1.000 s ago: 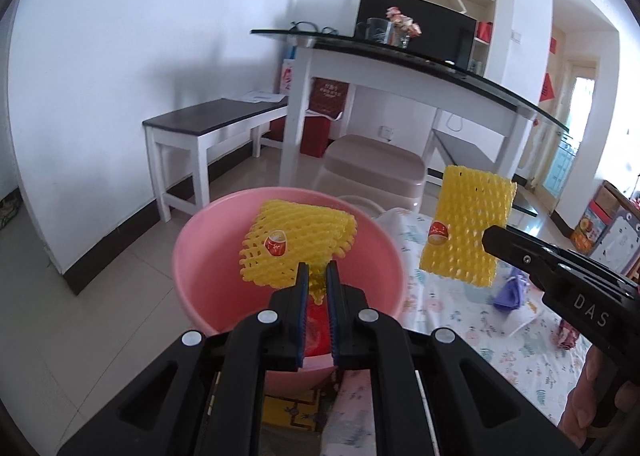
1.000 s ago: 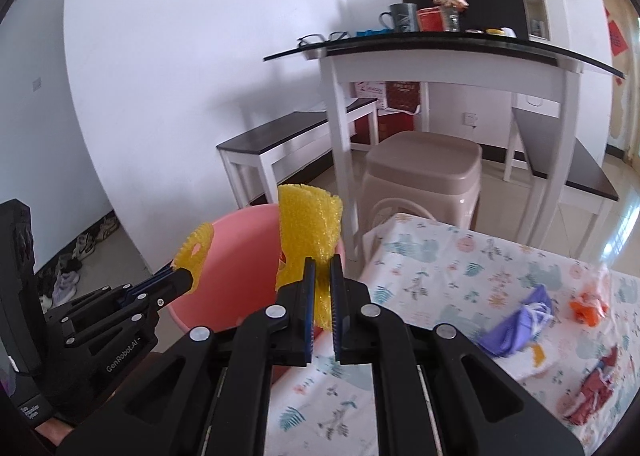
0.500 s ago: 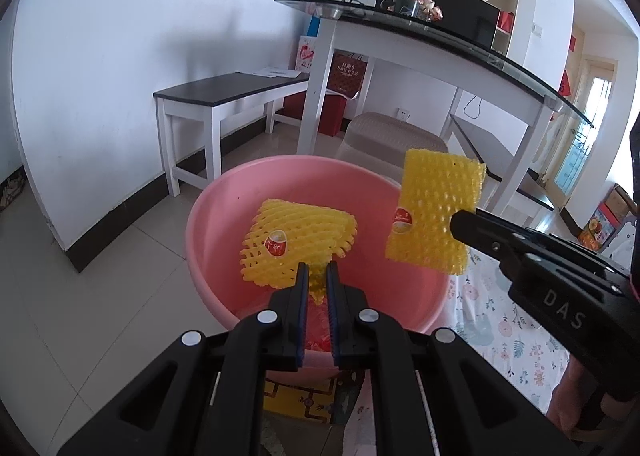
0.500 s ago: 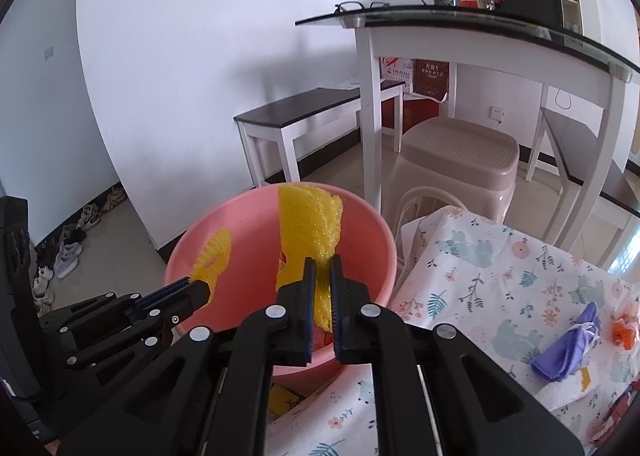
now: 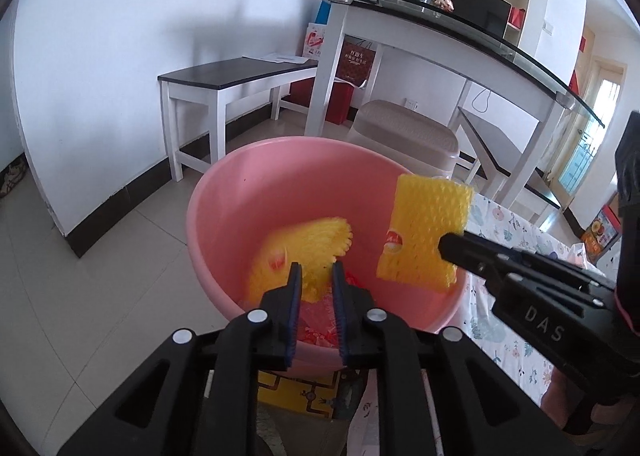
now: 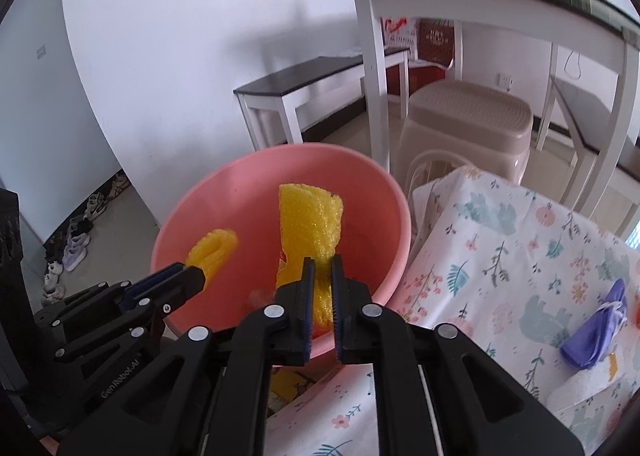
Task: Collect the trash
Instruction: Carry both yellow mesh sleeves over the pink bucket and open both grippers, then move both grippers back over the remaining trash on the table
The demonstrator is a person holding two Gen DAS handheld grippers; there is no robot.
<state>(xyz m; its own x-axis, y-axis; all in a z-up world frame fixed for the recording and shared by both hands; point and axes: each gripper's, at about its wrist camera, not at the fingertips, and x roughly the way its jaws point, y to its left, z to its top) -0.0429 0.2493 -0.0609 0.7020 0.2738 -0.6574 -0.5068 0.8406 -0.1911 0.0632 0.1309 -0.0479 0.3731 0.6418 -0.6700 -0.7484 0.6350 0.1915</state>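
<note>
There are two yellow foam nets, two tongs and one pink tub (image 5: 240,184).

The left tongs (image 5: 316,268) are spread apart, with a clear gap between the two tips. The left net (image 5: 304,248) is just past those tips, low inside the tub. It looks blurry, so I cannot tell if the tips touch it. It is curled up, with frilly edges and a red sticker on it.

The right tongs (image 6: 321,262) are pinching the right net (image 6: 310,224) at its bottom edge. This net stands up tall over the right side of the tub. It is bright yellow with little holes all over, like a honeycomb. From the left camera it looks flat and square, and it has one red sticker near its left edge.

Some red trash (image 5: 316,320) lies at the bottom of the tub, near the camera.

The tub sits at the left edge of the desk (image 6: 500,256), which has a white cloth with flowers and animals on it. One purple thing (image 6: 596,332) lies on the desk, far off to the right.
</note>
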